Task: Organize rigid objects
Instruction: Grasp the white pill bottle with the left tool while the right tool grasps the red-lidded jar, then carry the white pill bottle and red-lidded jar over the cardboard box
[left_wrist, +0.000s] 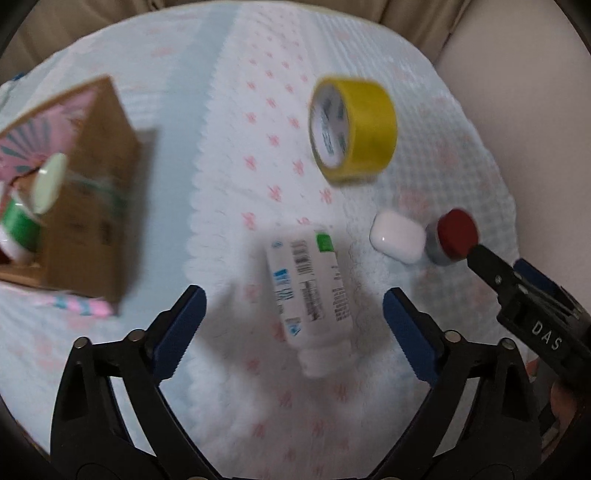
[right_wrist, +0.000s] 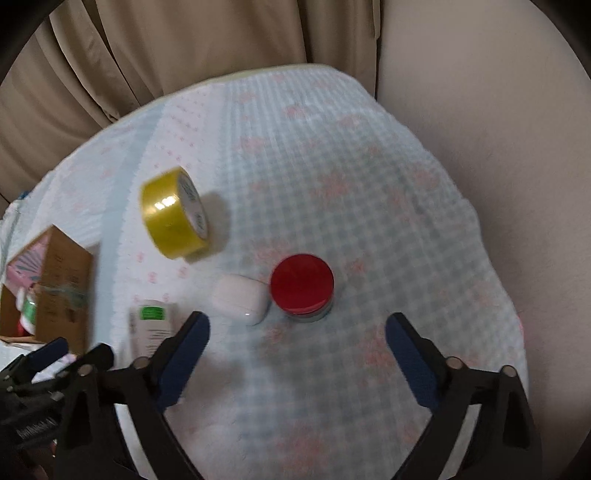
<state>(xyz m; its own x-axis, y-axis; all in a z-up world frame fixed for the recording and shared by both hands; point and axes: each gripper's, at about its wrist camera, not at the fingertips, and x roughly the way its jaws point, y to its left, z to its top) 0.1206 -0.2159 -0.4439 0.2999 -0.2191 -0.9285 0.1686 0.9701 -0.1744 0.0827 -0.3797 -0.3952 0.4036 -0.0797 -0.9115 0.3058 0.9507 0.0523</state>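
A white bottle (left_wrist: 310, 291) with a barcode label lies flat on the cloth, between the wide-apart blue pads of my left gripper (left_wrist: 293, 295); the pads do not touch it. A yellow tape roll (left_wrist: 354, 129) stands on edge beyond it. To the right sit a white earbud case (left_wrist: 397, 236) and a small red-lidded jar (left_wrist: 456, 234). In the right wrist view my right gripper (right_wrist: 298, 321) hangs open just short of the jar (right_wrist: 302, 284), with the case (right_wrist: 240, 299) left of the jar and the tape roll (right_wrist: 173, 218) farther back on the left.
An open cardboard box (left_wrist: 88, 206) on the left holds a green-and-white container (left_wrist: 18, 225) and other items. The round table wears a pale blue and white cloth (right_wrist: 369, 166). Beige curtains (right_wrist: 184, 44) hang behind it, and a pale wall (right_wrist: 498, 110) is at right.
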